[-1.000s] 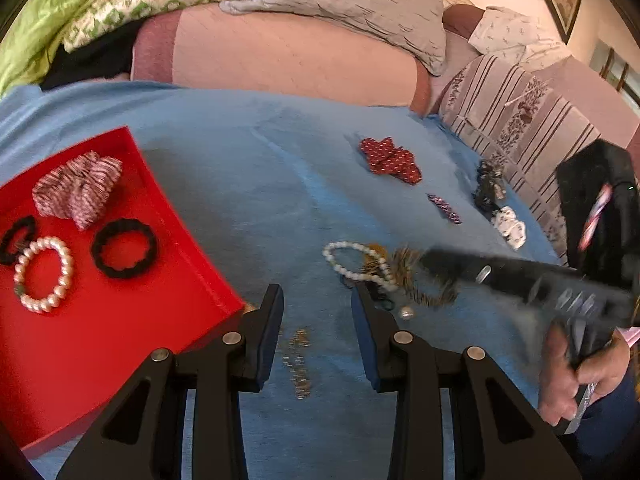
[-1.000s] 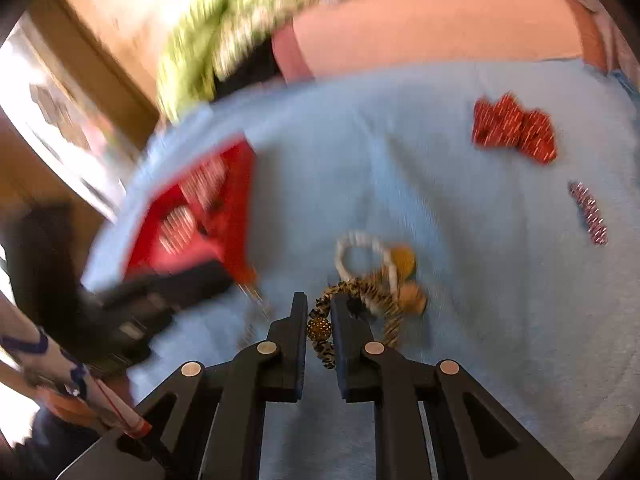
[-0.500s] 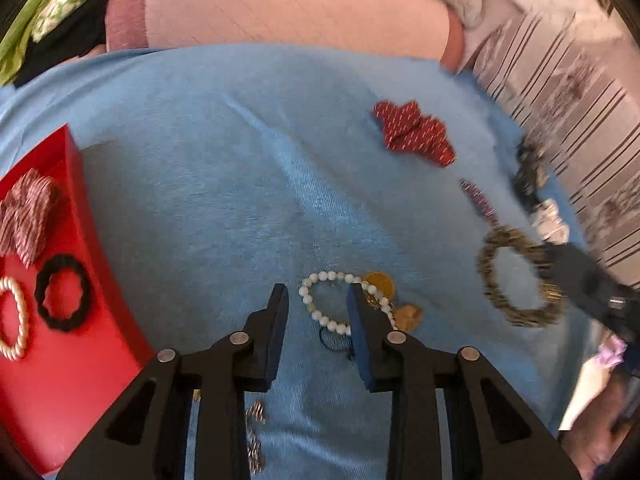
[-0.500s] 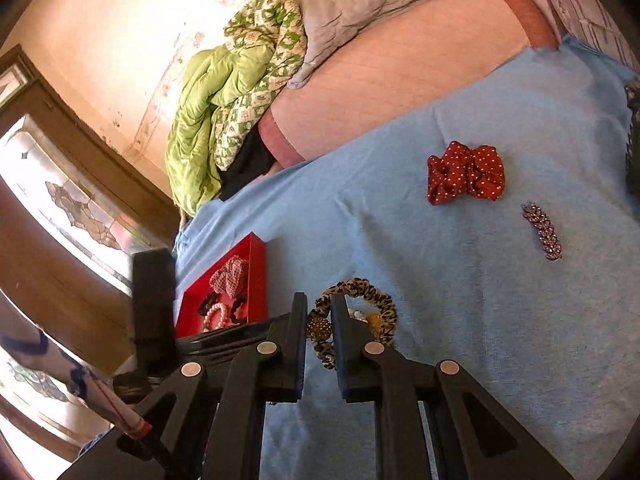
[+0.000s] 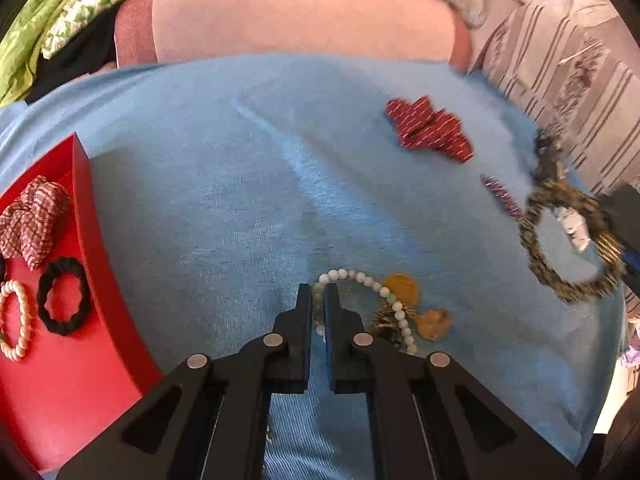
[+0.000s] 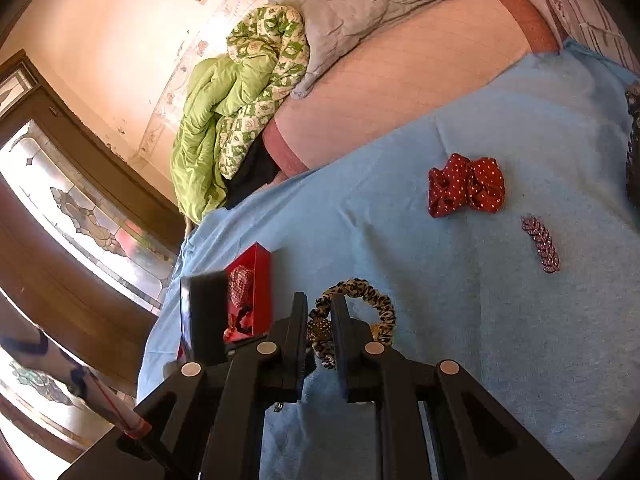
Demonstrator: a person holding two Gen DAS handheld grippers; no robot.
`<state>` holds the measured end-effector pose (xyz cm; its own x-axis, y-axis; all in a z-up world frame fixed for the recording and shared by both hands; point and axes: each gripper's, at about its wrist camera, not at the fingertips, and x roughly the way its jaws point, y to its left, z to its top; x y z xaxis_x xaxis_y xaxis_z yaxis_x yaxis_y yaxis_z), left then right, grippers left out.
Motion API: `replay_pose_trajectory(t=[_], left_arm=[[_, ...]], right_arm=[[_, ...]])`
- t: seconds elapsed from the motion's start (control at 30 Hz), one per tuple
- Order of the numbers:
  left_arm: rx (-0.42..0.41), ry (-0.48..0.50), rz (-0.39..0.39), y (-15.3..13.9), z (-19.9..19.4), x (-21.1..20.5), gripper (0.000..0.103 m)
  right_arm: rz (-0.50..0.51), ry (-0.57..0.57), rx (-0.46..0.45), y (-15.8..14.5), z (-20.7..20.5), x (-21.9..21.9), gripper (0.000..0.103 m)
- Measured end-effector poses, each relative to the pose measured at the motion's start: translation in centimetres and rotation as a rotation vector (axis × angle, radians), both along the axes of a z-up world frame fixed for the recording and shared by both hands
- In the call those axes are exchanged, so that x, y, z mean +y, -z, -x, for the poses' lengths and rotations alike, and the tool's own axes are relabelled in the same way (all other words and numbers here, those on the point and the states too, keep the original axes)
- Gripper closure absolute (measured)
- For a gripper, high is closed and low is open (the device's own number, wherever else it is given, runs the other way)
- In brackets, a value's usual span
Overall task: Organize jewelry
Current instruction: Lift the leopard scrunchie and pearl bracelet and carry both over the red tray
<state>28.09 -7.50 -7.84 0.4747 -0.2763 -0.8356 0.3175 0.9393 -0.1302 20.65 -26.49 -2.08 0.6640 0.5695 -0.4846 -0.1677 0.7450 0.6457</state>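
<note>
My left gripper (image 5: 318,300) is shut on a white pearl bracelet (image 5: 376,292) lying on the blue cloth, beside gold pieces (image 5: 402,288). My right gripper (image 6: 319,312) is shut on a leopard-print scrunchie (image 6: 380,304) and holds it above the cloth; the scrunchie also shows at the right of the left wrist view (image 5: 568,240). A red tray (image 5: 76,360) at the left holds a pearl bracelet (image 5: 14,320), a black scrunchie (image 5: 62,300) and a red-and-white scrunchie (image 5: 32,220). The tray also shows in the right wrist view (image 6: 260,280).
A red dotted scrunchie (image 5: 428,128) and a pink sparkly clip (image 5: 500,196) lie on the blue cloth (image 5: 240,200); both show in the right wrist view too (image 6: 466,184), (image 6: 540,244). A pink bolster (image 5: 300,20) and green quilt (image 6: 232,100) lie behind.
My left gripper moved forward and closed on the white pearl bracelet. My right gripper lifted the leopard scrunchie off the cloth and carried it to the right.
</note>
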Motion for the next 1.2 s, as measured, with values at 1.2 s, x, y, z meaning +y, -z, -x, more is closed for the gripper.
replay_pose_trajectory(t=[1.2], left_arm=[[-0.269, -0.268, 0.236, -10.6, 7.0, 19.5, 0.098]], right_arm=[[0.008, -0.172, -0.038, -0.7, -1.3, 11.8, 0.090]])
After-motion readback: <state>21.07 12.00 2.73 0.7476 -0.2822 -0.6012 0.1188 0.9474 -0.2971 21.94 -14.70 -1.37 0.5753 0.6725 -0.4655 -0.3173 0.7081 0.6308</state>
